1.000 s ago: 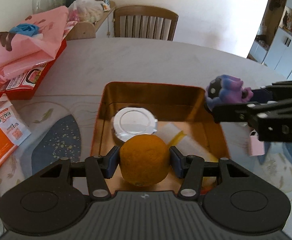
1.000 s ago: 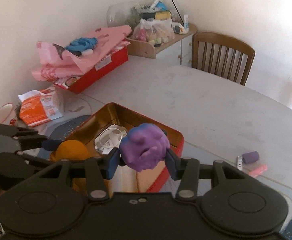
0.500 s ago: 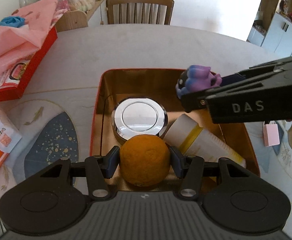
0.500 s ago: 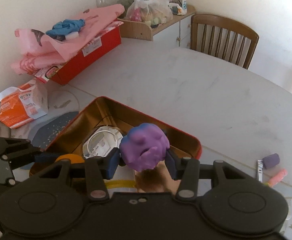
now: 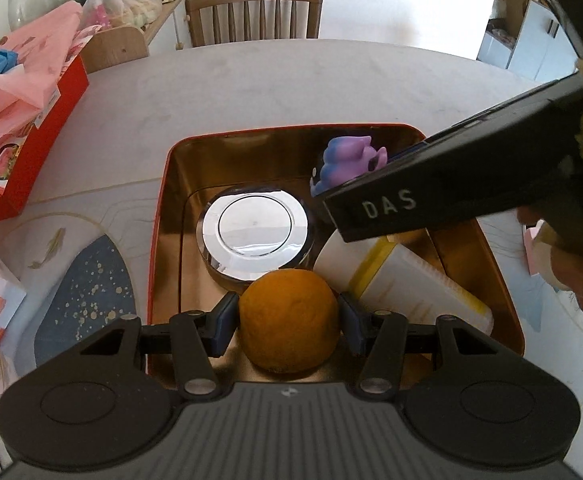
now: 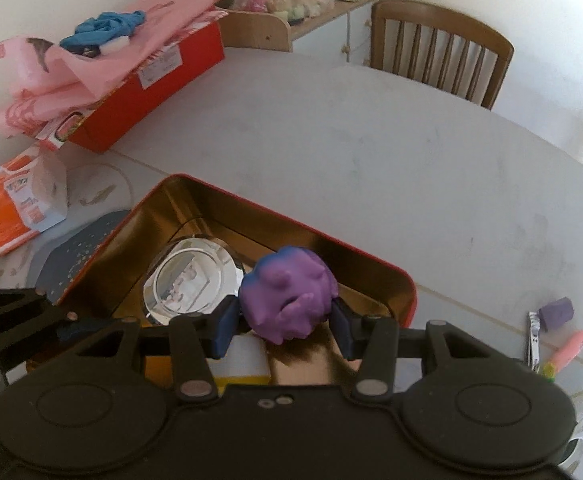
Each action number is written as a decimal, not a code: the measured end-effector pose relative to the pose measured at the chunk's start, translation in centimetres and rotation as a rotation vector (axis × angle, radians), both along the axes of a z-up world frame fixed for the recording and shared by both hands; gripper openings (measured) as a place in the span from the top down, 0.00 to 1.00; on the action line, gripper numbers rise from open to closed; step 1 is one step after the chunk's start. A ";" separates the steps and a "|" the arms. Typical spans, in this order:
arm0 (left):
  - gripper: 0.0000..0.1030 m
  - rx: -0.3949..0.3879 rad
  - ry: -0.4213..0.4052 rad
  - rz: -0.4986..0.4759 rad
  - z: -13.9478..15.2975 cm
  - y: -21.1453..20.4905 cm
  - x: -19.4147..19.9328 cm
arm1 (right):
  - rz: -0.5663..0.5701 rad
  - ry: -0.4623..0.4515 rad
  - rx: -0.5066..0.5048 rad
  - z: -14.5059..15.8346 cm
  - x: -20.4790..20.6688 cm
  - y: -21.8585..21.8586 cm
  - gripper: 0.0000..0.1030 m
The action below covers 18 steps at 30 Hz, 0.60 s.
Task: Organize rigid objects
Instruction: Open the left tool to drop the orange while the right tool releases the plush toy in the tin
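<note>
A red tin with a gold inside (image 5: pixel 163 216) sits on the table; it also shows in the right wrist view (image 6: pixel 371 256). In it lie a round chrome lid (image 5: pixel 255 228) and a white and yellow container (image 5: pixel 407 280). My left gripper (image 5: pixel 287 320) is shut on an orange (image 5: pixel 289 320), low over the tin's near end. My right gripper (image 6: pixel 287 316) is shut on a purple and blue toy (image 6: pixel 287 296), held over the tin's far right part; the toy also shows in the left wrist view (image 5: pixel 347 160).
A red box with pink bags (image 6: pixel 131 64) stands at the table's back left. An orange packet (image 6: pixel 7 208) lies left of the tin. A small purple block (image 6: pixel 557 312) and a pink pen (image 6: pixel 567 348) lie to the right. A wooden chair (image 5: pixel 253 12) stands behind the table.
Both grippers have moved forward and down over the tin with their objects. The purple toy has gone from the tin's right rim to over its inside.
</note>
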State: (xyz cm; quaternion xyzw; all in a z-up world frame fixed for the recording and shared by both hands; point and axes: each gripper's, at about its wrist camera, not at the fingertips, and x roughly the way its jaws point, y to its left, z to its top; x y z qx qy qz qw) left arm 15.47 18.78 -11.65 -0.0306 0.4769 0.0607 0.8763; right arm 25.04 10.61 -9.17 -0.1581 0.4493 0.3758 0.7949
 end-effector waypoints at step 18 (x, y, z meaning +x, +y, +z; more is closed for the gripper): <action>0.43 -0.035 -0.012 0.032 0.6 0.6 -0.6 | -0.071 0.059 0.025 0.5 0.2 -1.3 0.50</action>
